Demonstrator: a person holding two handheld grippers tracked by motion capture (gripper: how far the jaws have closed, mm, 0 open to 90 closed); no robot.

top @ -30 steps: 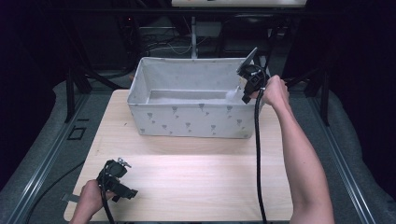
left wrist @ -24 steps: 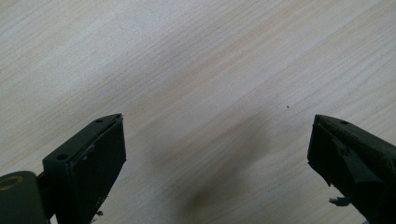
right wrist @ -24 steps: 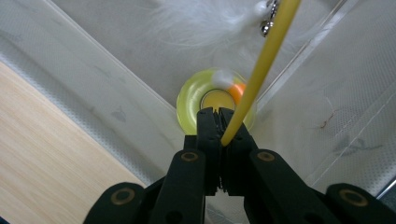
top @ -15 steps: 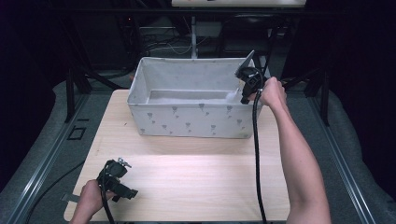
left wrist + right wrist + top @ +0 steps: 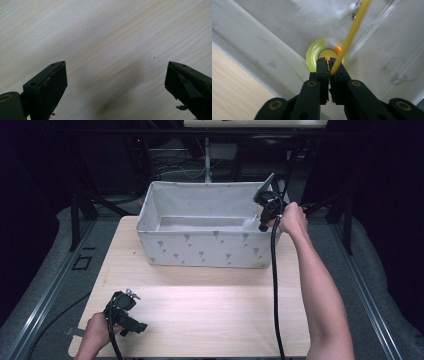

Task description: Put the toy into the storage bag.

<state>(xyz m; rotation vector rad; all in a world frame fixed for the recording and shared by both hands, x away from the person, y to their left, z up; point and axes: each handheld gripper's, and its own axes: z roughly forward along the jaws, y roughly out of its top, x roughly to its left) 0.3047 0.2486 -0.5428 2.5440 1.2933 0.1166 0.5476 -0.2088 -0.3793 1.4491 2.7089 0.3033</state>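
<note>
My right gripper (image 5: 262,224) hangs over the right end of a white fabric bin (image 5: 200,251), pointing down into it. In the right gripper view its jaws (image 5: 329,60) stand almost together and pinch the end of a thin yellow stick (image 5: 352,31). The jaws have just been opening a little, with the stick still between them. The stick slants away to a tuft of white feathers (image 5: 348,10). Below the tips, a yellow-green ring (image 5: 314,58) with an orange and white piece in its middle lies on the bin floor. My left gripper (image 5: 134,324) rests open at the table's near left, over bare wood (image 5: 116,75).
The bin, printed with small grey marks, stands at the far middle of the light wooden table (image 5: 210,305). The right gripper's black cable (image 5: 274,285) hangs down across the table's right side. Dark frames and cables lie beyond the table's far edge.
</note>
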